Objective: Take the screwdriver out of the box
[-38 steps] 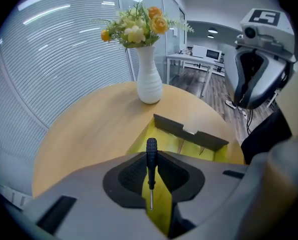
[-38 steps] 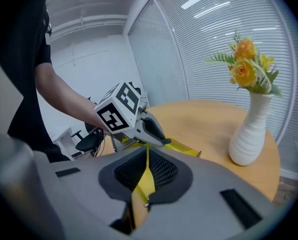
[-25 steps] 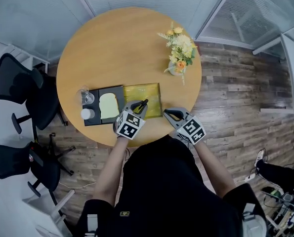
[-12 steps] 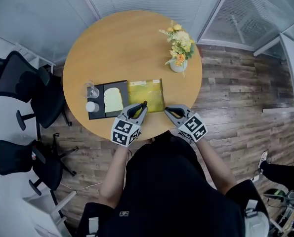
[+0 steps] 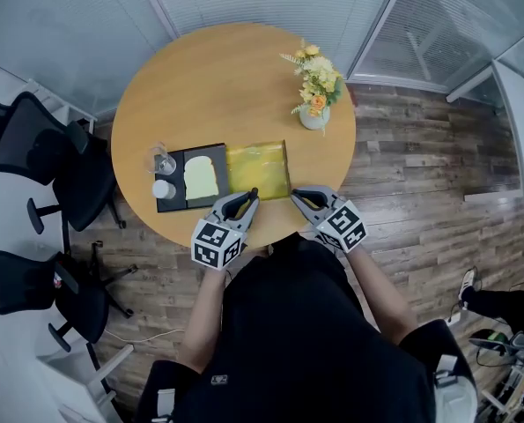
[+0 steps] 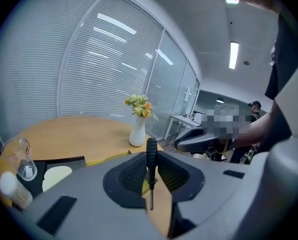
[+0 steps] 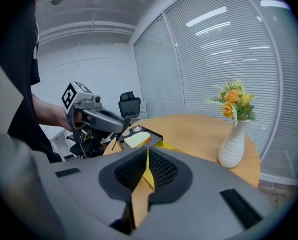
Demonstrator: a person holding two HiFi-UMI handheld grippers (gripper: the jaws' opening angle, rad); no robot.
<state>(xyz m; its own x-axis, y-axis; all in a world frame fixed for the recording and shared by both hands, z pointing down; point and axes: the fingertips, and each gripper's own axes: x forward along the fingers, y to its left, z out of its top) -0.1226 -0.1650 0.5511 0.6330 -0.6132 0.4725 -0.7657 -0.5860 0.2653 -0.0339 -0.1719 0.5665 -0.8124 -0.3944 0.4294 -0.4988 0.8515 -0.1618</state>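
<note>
My left gripper [image 5: 247, 198] is shut on the black handle of a small screwdriver [image 6: 151, 156], which stands upright between the pads with its thin shaft pointing down. It hangs above the table's near edge, just in front of the open yellow box [image 5: 257, 167]. In the right gripper view the same screwdriver [image 7: 124, 123] is lifted free of the box [image 7: 164, 145]. My right gripper [image 5: 294, 193] hovers at the box's near right corner, jaws together with nothing between them.
A black tray [image 5: 170, 203] left of the box carries a slice of bread [image 5: 201, 176], a glass [image 5: 161, 160] and a white cup [image 5: 162, 189]. A white vase of flowers [image 5: 314, 117] stands at the round wooden table's [image 5: 217, 86] right side. Office chairs [image 5: 33, 148] stand at the left.
My left gripper has lifted and drawn back from over the box toward the table's near edge, taking the screwdriver with it. The right gripper has risen a little.
</note>
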